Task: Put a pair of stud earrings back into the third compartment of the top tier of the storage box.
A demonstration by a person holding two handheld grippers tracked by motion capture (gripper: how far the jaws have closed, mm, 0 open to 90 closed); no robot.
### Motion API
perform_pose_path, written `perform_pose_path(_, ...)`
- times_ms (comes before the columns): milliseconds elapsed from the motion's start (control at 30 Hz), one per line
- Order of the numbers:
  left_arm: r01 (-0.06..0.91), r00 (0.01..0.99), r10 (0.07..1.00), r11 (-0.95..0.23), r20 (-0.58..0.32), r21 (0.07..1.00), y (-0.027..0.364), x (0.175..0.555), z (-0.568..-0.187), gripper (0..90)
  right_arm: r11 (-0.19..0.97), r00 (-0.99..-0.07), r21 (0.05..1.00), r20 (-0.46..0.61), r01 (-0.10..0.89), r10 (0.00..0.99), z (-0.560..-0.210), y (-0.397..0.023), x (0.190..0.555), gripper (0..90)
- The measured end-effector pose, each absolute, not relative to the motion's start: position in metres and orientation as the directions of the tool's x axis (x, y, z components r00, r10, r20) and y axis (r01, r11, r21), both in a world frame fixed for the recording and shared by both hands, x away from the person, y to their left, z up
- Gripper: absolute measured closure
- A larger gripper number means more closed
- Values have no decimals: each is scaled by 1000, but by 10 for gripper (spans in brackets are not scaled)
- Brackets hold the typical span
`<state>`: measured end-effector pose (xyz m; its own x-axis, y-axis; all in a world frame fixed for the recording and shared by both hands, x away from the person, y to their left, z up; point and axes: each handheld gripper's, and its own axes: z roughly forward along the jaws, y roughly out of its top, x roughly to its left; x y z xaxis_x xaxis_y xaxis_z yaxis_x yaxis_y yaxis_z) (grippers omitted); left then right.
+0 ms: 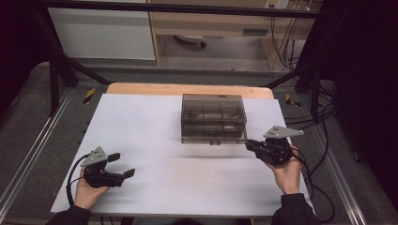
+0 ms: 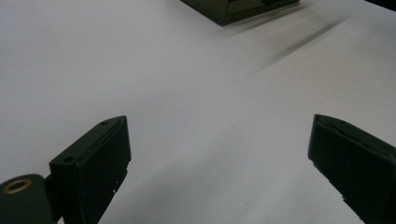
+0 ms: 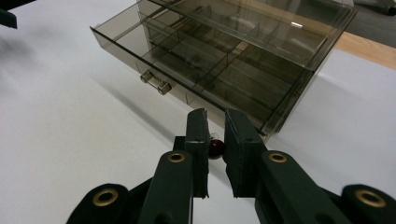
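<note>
Two grippers over a white desk (image 1: 155,187), one smoky clear drawer box (image 1: 213,117) between and beyond them.

Left gripper (image 1: 123,165): fingers (image 2: 93,163) spread wide, nothing between them, bare desk under and ahead. Box corner far ahead of the fingertips, up and to the right in the left gripper view. Idle, by the look of it.

Box: stacked drawers with dividers. A lower drawer (image 3: 205,60) stands pulled out toward the person, its knob (image 3: 156,83) facing the desk's near side.

Right gripper (image 1: 252,144): fingers (image 3: 198,140) nearly together, a narrow gap left. A small dark red round thing (image 3: 215,148) sits low in that gap, at the finger roots rather than the tips; whether it is pinched or merely lying behind them, cannot tell. Fingertips just short of the box's near right corner, drawer ahead and to the left.

Judgement: step in hand is carrying the small thing to the open drawer. Next move calls for a lift over the drawer's front wall, fingers centred above one compartment, then a small opening to drop it.
</note>
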<state>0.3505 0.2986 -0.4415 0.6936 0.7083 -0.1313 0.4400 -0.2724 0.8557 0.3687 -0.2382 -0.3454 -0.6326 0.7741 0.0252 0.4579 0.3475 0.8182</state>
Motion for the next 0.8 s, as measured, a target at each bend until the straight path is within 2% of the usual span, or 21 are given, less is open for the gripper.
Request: perform_pose_path(800,441,694,708,-272,-133,855,299,351,-442,60,362,-616,800,11,478,788,-338,-210,416,803)
